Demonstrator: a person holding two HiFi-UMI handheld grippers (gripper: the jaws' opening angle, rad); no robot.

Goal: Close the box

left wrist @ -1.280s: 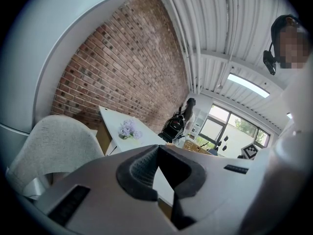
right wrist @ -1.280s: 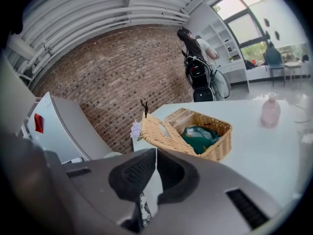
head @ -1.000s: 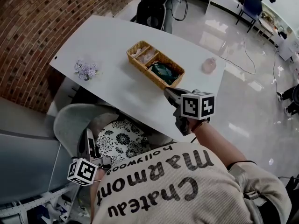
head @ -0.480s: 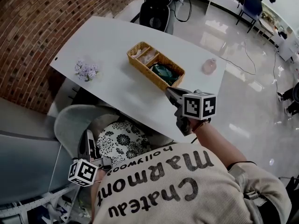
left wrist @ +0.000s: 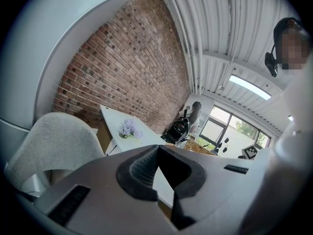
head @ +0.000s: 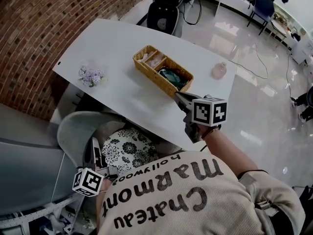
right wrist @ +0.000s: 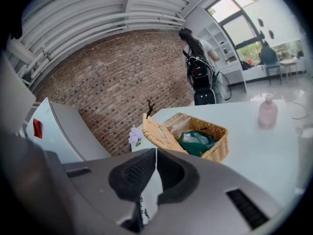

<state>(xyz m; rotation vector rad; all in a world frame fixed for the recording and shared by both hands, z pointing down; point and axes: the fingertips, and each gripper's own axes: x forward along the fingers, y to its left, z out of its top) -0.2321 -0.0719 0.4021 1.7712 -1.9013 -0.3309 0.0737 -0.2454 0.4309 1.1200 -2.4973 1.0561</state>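
A wicker box (head: 164, 75) stands in the middle of the white table (head: 112, 43). Something green lies in its nearer compartment. In the right gripper view the box (right wrist: 205, 143) has its woven lid (right wrist: 156, 132) standing up open on the left side. My right gripper (head: 178, 97) hovers at the table's near edge, just short of the box, and its jaws (right wrist: 156, 152) are shut on nothing. My left gripper (head: 94, 146) hangs low beside the chair, well away from the box. Its jaws (left wrist: 157, 148) meet at the tips and hold nothing.
A bunch of lilac flowers (head: 90, 74) lies at the table's left end and a pink vase (head: 218, 69) stands at its right. A grey chair (head: 78, 126) with a patterned cushion (head: 124, 148) sits below the table. A brick wall (head: 39, 23) runs along the left.
Almost nothing: the right gripper has drifted slightly to the right and the left gripper slightly down. The box and its lid have not moved.
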